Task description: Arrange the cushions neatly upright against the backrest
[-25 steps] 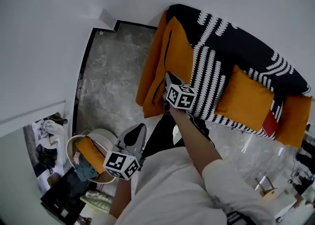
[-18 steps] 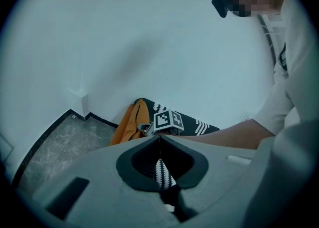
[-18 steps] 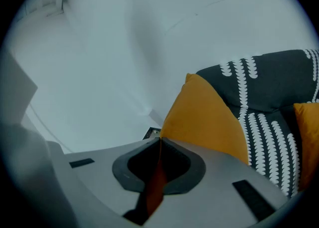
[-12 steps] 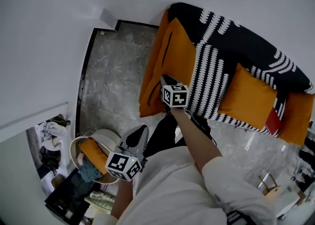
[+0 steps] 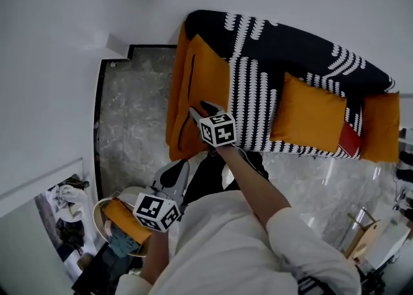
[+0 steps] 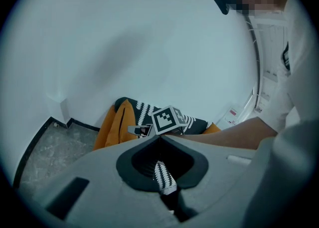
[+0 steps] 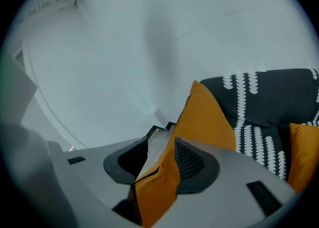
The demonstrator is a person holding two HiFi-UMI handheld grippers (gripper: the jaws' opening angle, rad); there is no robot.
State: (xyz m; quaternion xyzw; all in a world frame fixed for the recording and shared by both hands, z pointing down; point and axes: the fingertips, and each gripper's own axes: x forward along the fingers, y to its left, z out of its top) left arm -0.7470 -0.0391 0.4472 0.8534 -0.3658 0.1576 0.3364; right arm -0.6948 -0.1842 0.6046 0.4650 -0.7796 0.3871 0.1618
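Note:
A black sofa (image 5: 290, 48) with white patterning carries a large orange cushion (image 5: 203, 87) standing at its left end and a smaller orange cushion (image 5: 310, 113) against the backrest. My right gripper (image 5: 199, 109) is at the large cushion's near edge. In the right gripper view its jaws (image 7: 162, 139) have just been opening: the cushion's edge (image 7: 204, 117) lies between them, touching one pad and clear of the other. My left gripper (image 5: 182, 166) hangs shut and holds nothing, near the person's legs and away from the sofa.
A round basket (image 5: 98, 204) holding orange and teal cloth stands on the marble floor (image 5: 129, 113) below my left gripper. White walls close in behind and left of the sofa. An orange armrest (image 5: 381, 126) and a red item (image 5: 349, 140) sit at the sofa's right end.
My right gripper's jaws have parted on the large cushion's edge, and it has shifted slightly along that edge. My left gripper has drifted a little, still shut.

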